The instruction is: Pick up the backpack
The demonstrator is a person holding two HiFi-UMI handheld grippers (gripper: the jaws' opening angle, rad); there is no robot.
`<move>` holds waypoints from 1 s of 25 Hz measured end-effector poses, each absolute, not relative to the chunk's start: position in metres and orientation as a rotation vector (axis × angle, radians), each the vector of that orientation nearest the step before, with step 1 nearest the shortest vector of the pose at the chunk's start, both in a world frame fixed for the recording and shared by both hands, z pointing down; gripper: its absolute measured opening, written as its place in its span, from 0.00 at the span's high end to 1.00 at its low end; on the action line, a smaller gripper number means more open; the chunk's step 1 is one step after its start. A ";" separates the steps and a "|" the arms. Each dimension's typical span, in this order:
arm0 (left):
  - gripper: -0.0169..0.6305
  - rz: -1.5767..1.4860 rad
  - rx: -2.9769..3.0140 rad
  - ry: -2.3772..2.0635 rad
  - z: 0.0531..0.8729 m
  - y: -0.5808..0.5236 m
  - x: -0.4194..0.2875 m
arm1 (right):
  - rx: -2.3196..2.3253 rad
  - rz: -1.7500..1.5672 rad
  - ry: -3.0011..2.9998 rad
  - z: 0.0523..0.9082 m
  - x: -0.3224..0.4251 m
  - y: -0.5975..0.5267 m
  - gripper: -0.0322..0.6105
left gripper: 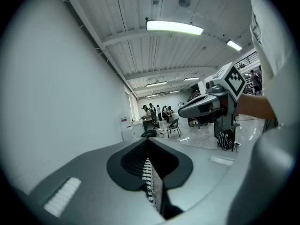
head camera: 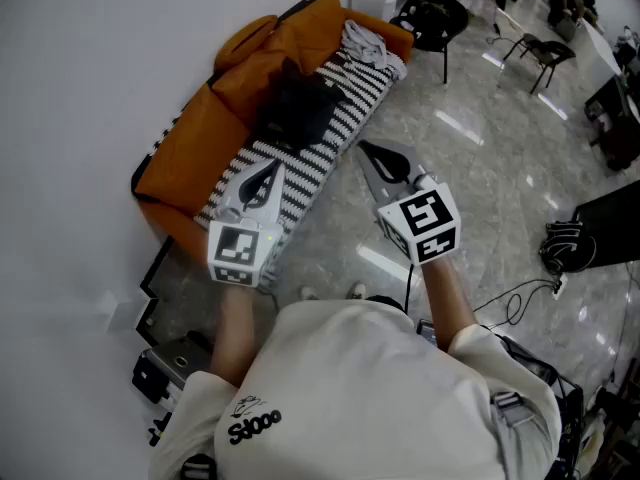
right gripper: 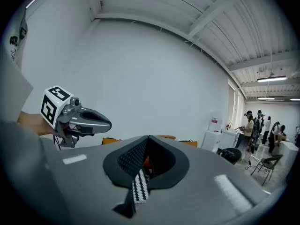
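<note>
A black backpack (head camera: 295, 103) lies on a sofa (head camera: 190, 143) that has orange cushions and a black-and-white striped cover. My left gripper (head camera: 266, 175) hovers over the sofa's near end, short of the backpack, jaws shut and empty. My right gripper (head camera: 378, 155) hangs over the floor just right of the sofa, also shut on nothing. In the left gripper view the closed jaws (left gripper: 148, 146) hide the backpack, and the right gripper (left gripper: 206, 106) shows at the right. In the right gripper view the closed jaws (right gripper: 147, 142) show only stripes and orange through their slit, with the left gripper (right gripper: 84, 121) at the left.
A grey cloth (head camera: 368, 44) lies at the sofa's far end. Black chairs (head camera: 432, 16) (head camera: 545, 52) stand beyond on the glossy floor. Cables (head camera: 560, 246) lie at the right, black boxes (head camera: 165, 368) by the wall at bottom left. People (left gripper: 152, 112) stand far off.
</note>
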State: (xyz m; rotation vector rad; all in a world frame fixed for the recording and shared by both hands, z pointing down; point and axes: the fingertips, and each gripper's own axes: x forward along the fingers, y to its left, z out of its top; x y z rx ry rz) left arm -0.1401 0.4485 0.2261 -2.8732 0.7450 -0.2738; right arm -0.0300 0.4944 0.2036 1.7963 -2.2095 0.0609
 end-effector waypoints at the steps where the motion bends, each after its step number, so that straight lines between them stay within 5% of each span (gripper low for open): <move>1: 0.96 -0.277 -2.871 0.736 0.226 0.450 -0.138 | 1.807 0.061 -2.216 0.203 -0.028 0.495 0.95; 25: 0.96 -0.333 -2.919 0.889 0.258 0.483 -0.079 | 1.746 0.179 -2.399 0.238 0.039 0.506 0.95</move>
